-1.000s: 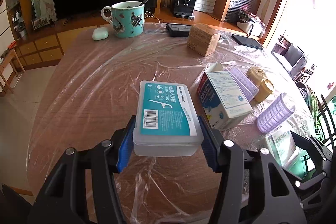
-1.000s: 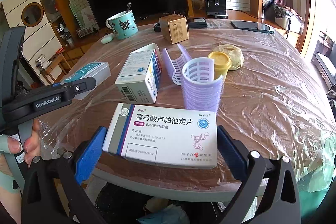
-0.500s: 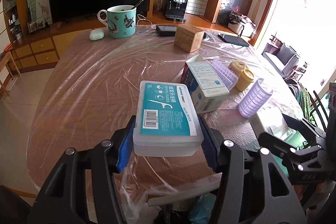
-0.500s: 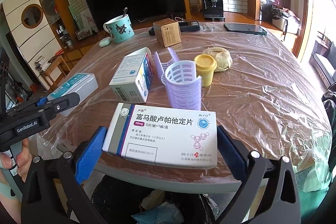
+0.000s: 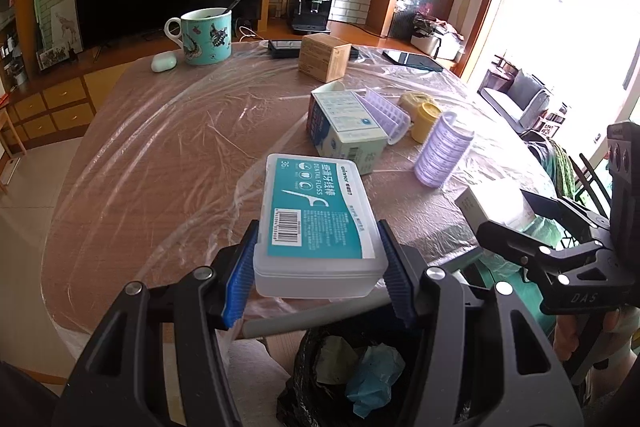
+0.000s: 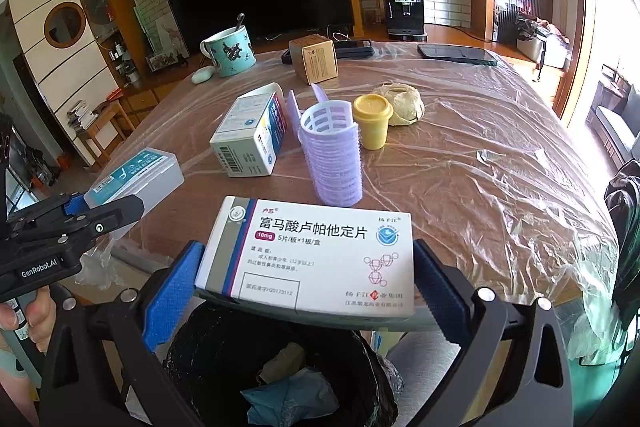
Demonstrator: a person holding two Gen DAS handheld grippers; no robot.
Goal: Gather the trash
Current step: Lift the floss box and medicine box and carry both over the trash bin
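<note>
My left gripper (image 5: pixel 316 263) is shut on a clear dental floss box (image 5: pixel 316 219) with a teal label, held past the table's near edge above a black-lined trash bin (image 5: pixel 340 367). My right gripper (image 6: pixel 306 279) is shut on a white medicine box (image 6: pixel 312 255) with Chinese print, held over the same bin (image 6: pixel 280 367), which holds crumpled trash. The floss box (image 6: pixel 136 175) and left gripper show at the left of the right wrist view. The right gripper (image 5: pixel 560 247) shows at the right of the left wrist view.
On the plastic-covered table (image 6: pixel 460 155) lie a blue-white carton (image 6: pixel 252 135), a purple mesh roller (image 6: pixel 334 159), a yellow cup (image 6: pixel 372 121), a wad of paper (image 6: pixel 402 103), a brown box (image 6: pixel 314 59), a teal mug (image 6: pixel 230 53), an earbud case (image 5: pixel 163 61), and phones at the back.
Both grippers have drawn back from the table with their boxes. The trash bin has come into view under them.
</note>
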